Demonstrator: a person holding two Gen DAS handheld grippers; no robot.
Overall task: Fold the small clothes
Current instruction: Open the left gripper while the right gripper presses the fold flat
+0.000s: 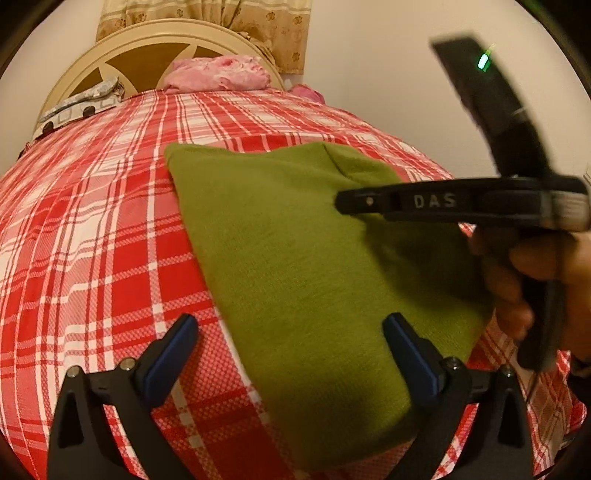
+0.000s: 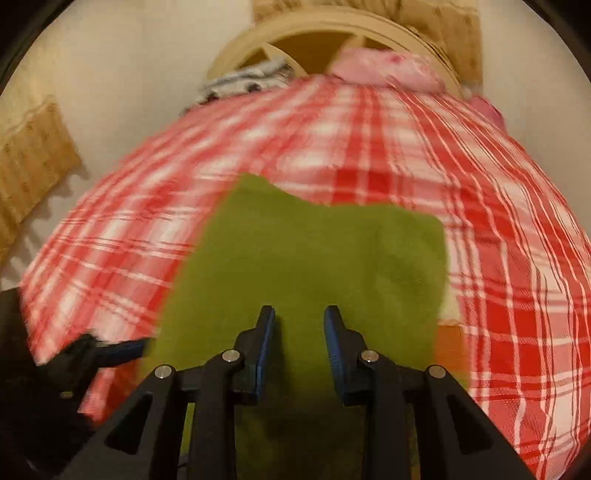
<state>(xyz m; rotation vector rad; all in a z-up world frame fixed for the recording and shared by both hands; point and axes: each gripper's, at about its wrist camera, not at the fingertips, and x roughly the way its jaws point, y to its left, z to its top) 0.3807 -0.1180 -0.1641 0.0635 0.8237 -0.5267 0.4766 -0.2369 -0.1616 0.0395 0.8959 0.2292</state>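
Note:
A green garment (image 1: 295,266) lies folded into a long flat shape on the red and white checked bedspread (image 1: 92,229). My left gripper (image 1: 290,332) is open wide just above its near end, one finger over the bedspread and one over the cloth. My right gripper (image 1: 341,202) reaches in from the right over the garment's far part; seen side-on, its gap does not show here. In the right wrist view the garment (image 2: 314,266) fills the middle and my right gripper (image 2: 300,317) hovers over it, fingers apart and empty. The left gripper's blue fingertip (image 2: 125,350) shows at the garment's left edge.
A pink pillow (image 1: 218,74) and a grey patterned cloth (image 1: 81,103) lie at the head of the bed by the cream headboard (image 1: 147,40). A patterned curtain (image 1: 221,18) hangs behind. The bedspread extends to the left of the garment.

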